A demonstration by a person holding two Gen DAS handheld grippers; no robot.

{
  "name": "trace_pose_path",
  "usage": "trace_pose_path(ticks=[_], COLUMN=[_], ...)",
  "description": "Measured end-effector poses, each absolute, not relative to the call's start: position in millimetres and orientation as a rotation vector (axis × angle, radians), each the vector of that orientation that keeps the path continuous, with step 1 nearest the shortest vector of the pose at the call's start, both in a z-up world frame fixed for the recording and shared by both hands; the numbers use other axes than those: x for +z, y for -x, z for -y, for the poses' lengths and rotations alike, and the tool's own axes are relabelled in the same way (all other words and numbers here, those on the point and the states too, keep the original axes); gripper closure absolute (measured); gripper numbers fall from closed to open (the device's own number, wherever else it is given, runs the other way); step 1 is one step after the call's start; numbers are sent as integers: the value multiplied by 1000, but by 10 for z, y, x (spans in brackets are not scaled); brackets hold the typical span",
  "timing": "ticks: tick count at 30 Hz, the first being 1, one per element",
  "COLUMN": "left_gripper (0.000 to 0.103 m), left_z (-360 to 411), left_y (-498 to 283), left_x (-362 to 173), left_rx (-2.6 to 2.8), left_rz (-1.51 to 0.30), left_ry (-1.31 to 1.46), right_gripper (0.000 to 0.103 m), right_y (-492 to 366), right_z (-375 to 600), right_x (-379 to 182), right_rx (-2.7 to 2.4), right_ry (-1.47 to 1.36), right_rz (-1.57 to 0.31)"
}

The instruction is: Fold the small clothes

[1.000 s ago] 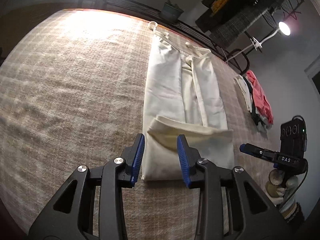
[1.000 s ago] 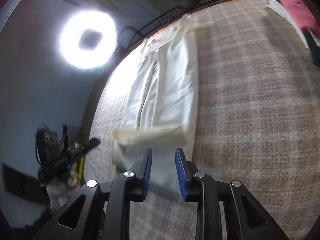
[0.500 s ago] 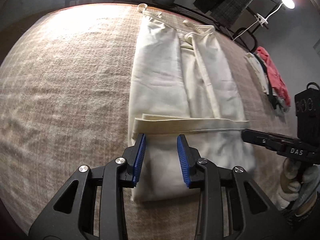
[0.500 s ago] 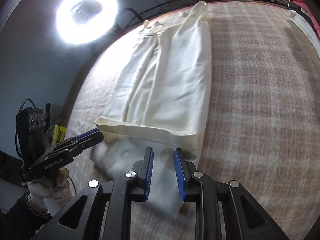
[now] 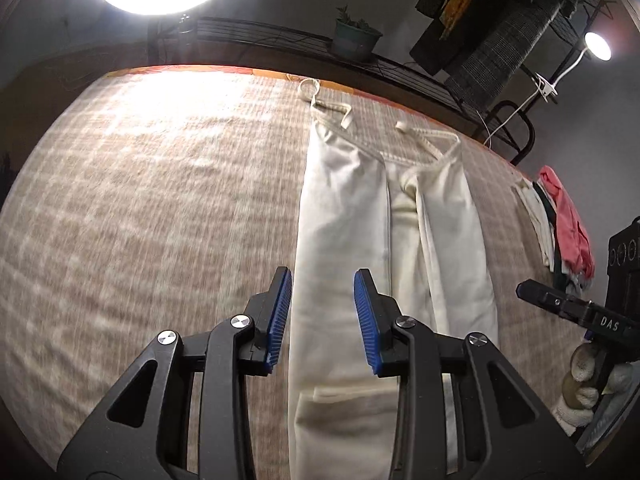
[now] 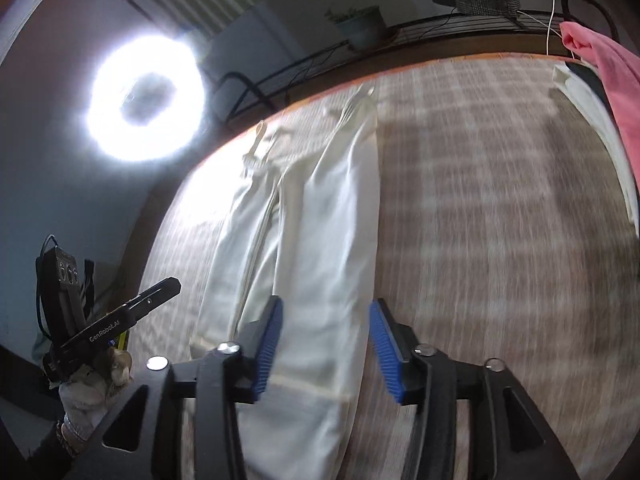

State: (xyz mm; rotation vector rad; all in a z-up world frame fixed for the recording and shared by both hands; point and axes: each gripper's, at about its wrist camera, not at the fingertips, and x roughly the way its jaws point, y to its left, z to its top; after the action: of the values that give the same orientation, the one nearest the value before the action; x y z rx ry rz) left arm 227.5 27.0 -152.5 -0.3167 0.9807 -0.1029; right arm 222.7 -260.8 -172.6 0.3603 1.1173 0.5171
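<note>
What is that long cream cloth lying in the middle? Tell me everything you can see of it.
The cream garment looks like soft cotton with thin shoulder straps at the far end. Its sides are folded in, making a long narrow strip lying flat on the checked blanket. A hem seam crosses its near end. The left gripper and right gripper are open above it, not gripping.

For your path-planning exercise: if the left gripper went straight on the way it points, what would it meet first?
Probably the cream garment. The left gripper is open, its jaws straddling the garment's left folded panel, which runs ahead along its line. Height above the cloth is unclear; any downward tilt would bring contact with the fabric sooner.
</note>
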Motion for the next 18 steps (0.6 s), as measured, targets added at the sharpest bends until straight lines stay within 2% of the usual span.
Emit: trace_pose_path(ticks=[9,12,13,14,15,16,18], left_gripper=[70,70,70,70,70,70,70], left_z=[-411,-386,-376,-354,-333,-316,-295], left_y=[-2803,-2899,-2926,-2949,-2978,-2993,-3036], left_x=[-1785,-1876,-1905,-1929,-1949,-1944,-1937], left_rx=[-88,-87,-88,-85,-79,-72,-67], left_rz=[-1025,-1037,-1041,-1039,-1037,-1023,-1017], left_ry=[388,376,369,358,345,333,320], right_gripper=[47,52,62,80,88,103,103], right_y=[-2739,-2851,-2887,-2908,-2939,-2978,-3019], right_z=[2553,2527,2503,2486,2483,2517,2585], right_x=[-2002,-2069,-2071,-2077,-2087,-2101,-2121], right_rx=[503,508,514,512,493,454,441], right_ry=[-353,-341,-327,-312,-296,-287,-309], right_rz=[-1140,-1139,-1132,-1138,-1139,-1137,-1135])
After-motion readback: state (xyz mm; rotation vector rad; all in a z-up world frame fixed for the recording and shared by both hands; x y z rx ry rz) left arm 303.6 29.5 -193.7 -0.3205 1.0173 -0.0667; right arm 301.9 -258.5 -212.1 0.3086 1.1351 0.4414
